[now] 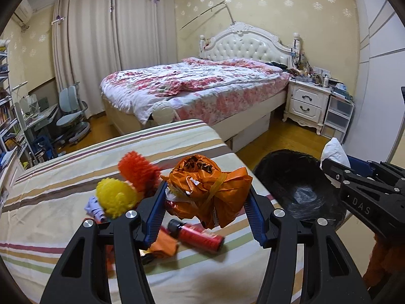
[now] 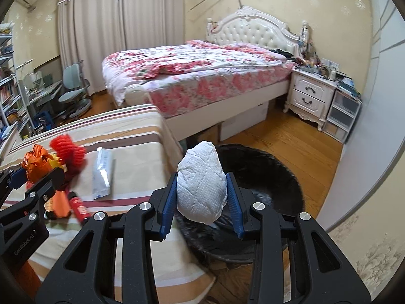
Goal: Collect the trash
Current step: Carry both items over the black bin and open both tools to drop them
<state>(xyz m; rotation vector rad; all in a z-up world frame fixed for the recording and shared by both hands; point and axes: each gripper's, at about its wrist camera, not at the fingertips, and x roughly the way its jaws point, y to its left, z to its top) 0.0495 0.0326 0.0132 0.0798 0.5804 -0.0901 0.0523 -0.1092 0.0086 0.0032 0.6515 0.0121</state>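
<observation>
My left gripper (image 1: 206,197) is shut on a crumpled orange plastic bag (image 1: 210,190) and holds it above the striped table (image 1: 63,177). My right gripper (image 2: 202,197) is shut on a wad of white tissue (image 2: 201,185) over the near rim of the black-lined trash bin (image 2: 273,177). The bin also shows in the left wrist view (image 1: 298,185), right of the table, with the right gripper (image 1: 336,167) and tissue (image 1: 334,152) over its far side. The left gripper and orange bag (image 2: 35,162) show at the left of the right wrist view.
On the table lie a red bottle (image 1: 200,235), a yellow spiky ball (image 1: 116,197), a red spiky ball (image 1: 136,167), an orange scrap (image 1: 164,248) and a silver wrapper (image 2: 102,174). A flowered bed (image 1: 197,86), nightstand (image 1: 306,101) and desk chair (image 1: 71,116) stand beyond.
</observation>
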